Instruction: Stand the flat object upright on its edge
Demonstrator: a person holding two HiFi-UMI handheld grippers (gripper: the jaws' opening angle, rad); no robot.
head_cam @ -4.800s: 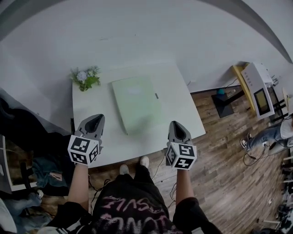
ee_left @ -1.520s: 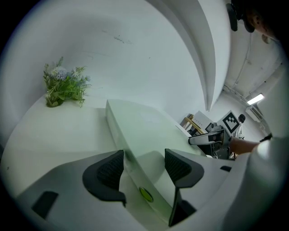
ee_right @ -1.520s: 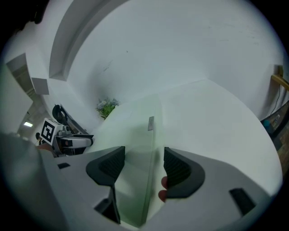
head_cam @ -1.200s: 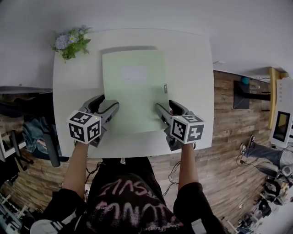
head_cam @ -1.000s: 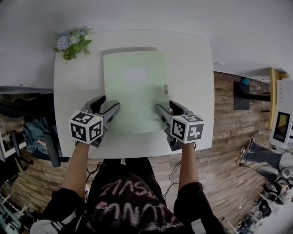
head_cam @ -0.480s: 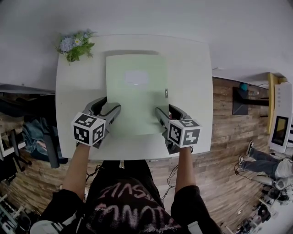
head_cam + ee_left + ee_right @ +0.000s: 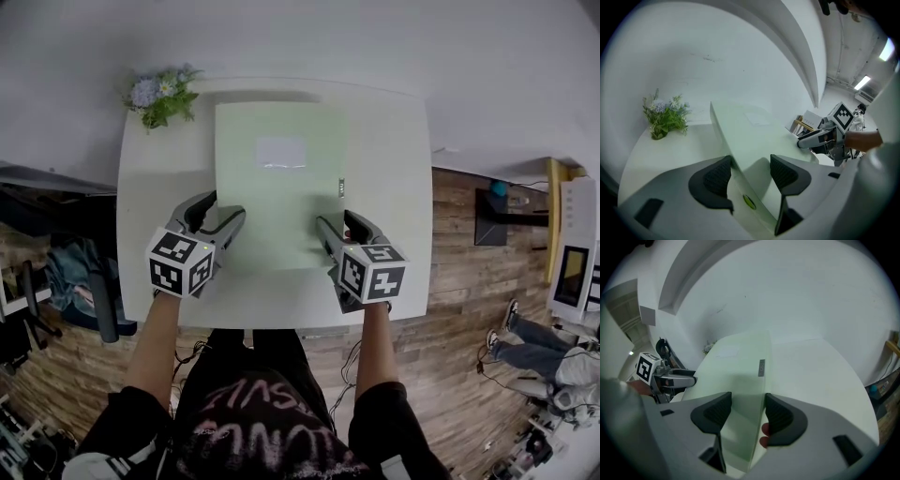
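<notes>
- Left tool [image 7: 750,172] is spread wide, straddling the left edge of the green folder [image 7: 279,187], pads not pinching it.
- Right tool [image 7: 747,411] has just eased its jaws inward a touch; they're well apart, the folder's right edge between them.
- Folder's lying flat on the white surface [image 7: 398,169], with the flower sprig [image 7: 161,94] off its far left corner.

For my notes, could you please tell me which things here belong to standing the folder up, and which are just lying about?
In the job: pale green folder; left gripper, open astride its left edge; right gripper, jaws just closing slightly, folder's right edge between them.
Lying about: flowers on the white table.
</notes>
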